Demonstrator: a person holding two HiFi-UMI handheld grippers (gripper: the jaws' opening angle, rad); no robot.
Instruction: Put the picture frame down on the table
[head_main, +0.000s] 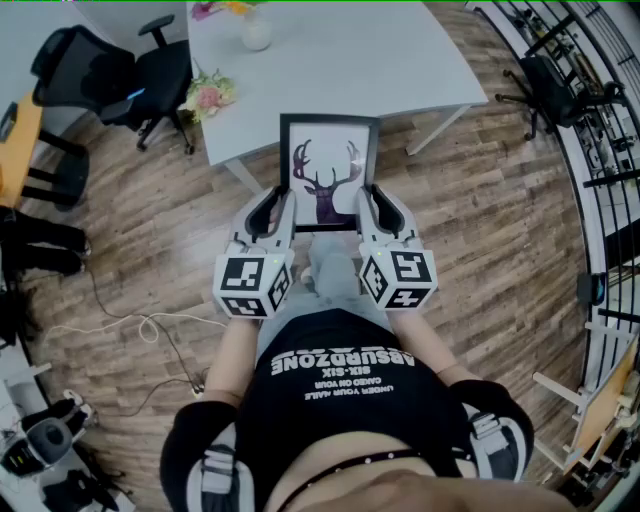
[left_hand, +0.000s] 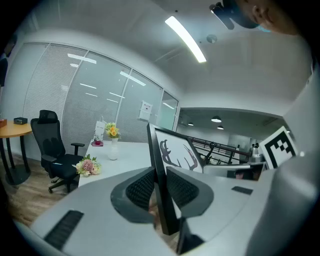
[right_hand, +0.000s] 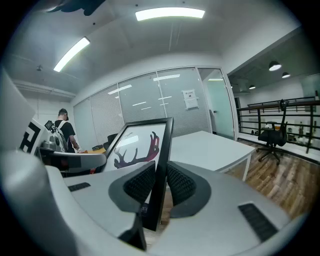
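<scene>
A black picture frame with a purple deer-head print hangs in the air just in front of the white table, its top edge over the table's near edge. My left gripper is shut on the frame's left side edge. My right gripper is shut on its right side edge. In both gripper views the dark ribbed pads press the thin black edge from both sides. The frame stands upright between them.
On the table stand a white vase and a bouquet near its left edge. A black office chair is to the table's left, another to the right. Cables lie on the wooden floor. A person stands far off.
</scene>
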